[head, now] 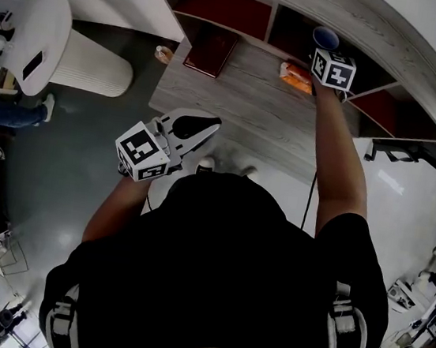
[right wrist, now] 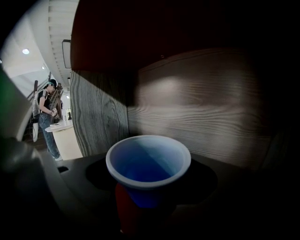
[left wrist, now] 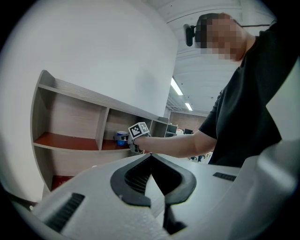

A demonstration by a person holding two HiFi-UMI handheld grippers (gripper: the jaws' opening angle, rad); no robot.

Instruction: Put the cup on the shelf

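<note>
Tongs on the left [head: 211,124], at 10 o'clock in the head view, are clenched on nothing near the tabletop [head: 242,109] edge. Right tongs [head: 329,56], at 1 o'clock, grasp the blue cup [right wrist: 148,161] upright inside a shelf [head: 365,21] compartment. The compartment divider [right wrist: 98,117] stands at the cup's 10 o'clock.

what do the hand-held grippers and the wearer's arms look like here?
Left hand-held gripper: white wedge-shaped shell, black jaw lining. Right hand-held gripper: body in shadow, colour unclear. Each carries a white cube with black square markers. Person wears a black short-sleeved shirt; forearms uncovered.
</note>
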